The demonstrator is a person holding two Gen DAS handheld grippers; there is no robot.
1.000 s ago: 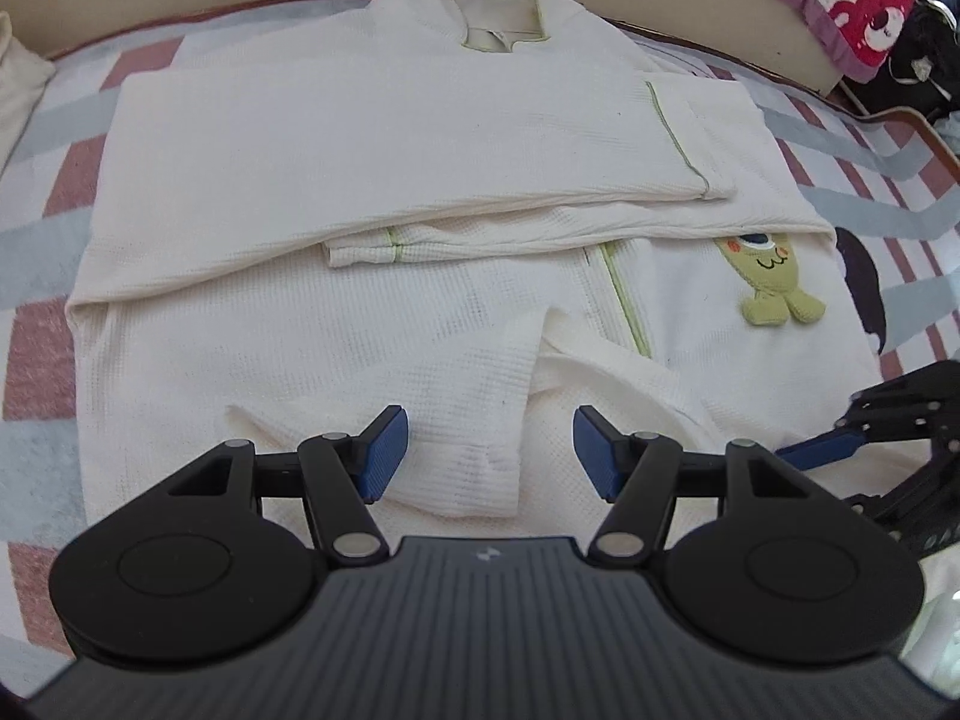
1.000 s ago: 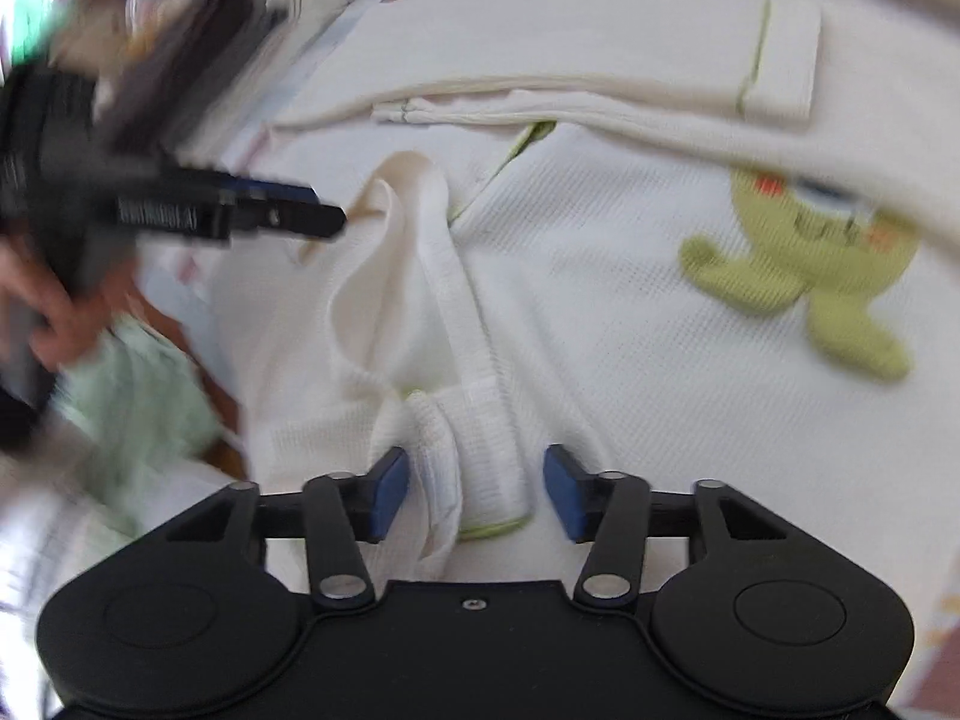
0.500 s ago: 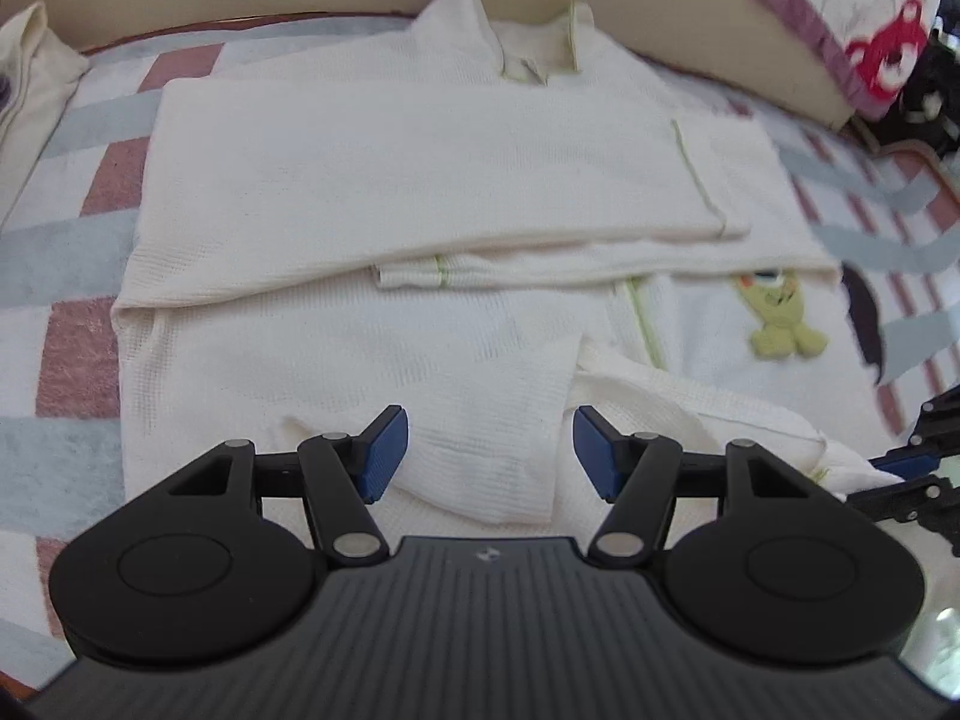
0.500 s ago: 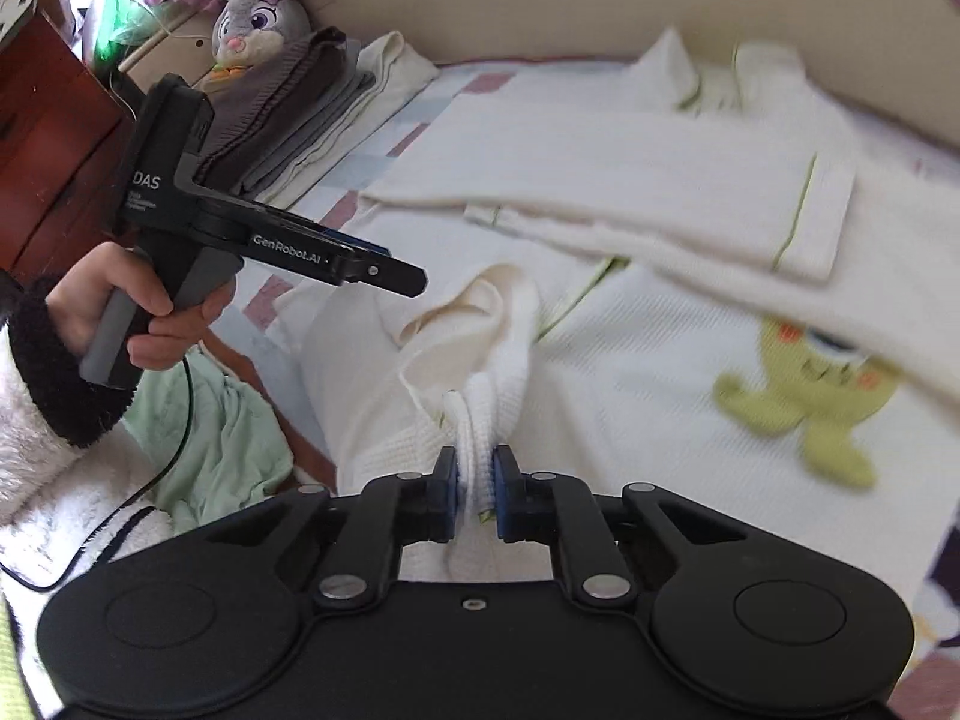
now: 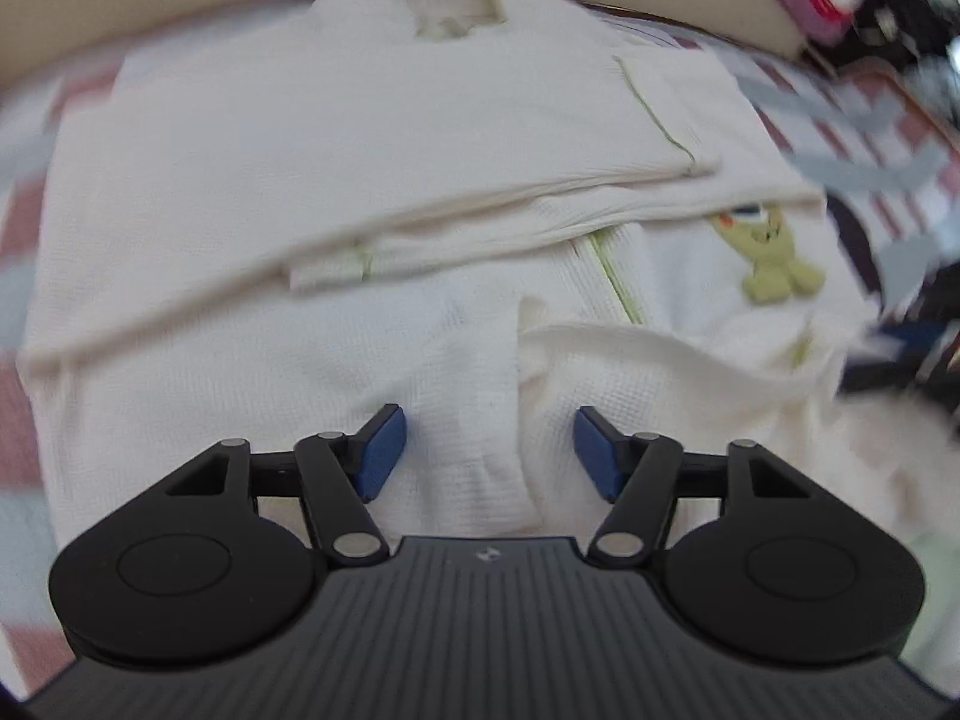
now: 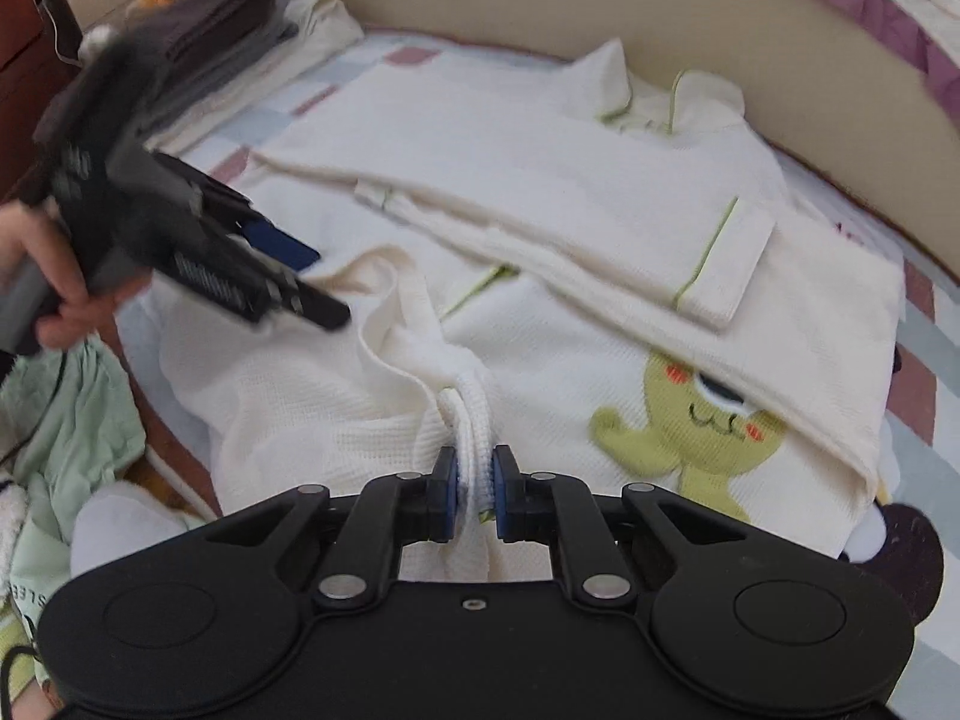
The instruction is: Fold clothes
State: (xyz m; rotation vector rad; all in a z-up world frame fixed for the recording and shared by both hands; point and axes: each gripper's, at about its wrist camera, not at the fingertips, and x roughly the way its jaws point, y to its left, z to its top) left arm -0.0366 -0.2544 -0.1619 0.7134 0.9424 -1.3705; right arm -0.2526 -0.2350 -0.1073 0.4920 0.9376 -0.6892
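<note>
One checked bedsheet (image 6: 918, 324), beige headboard (image 6: 540, 0)

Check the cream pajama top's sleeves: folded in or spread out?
Folded in. Both sleeves lie crossed over the pajama top; the right tongs pinch its bunched hem.

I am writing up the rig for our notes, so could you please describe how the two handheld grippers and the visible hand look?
The left gripper and the right gripper both have matte black bodies, round discs on each side, silver pivot pins and blue finger pads. The left has a ribbed top with a small logo. The bare left hand grips a grey handle; white lettering on that gripper's side is too blurred to read.
</note>
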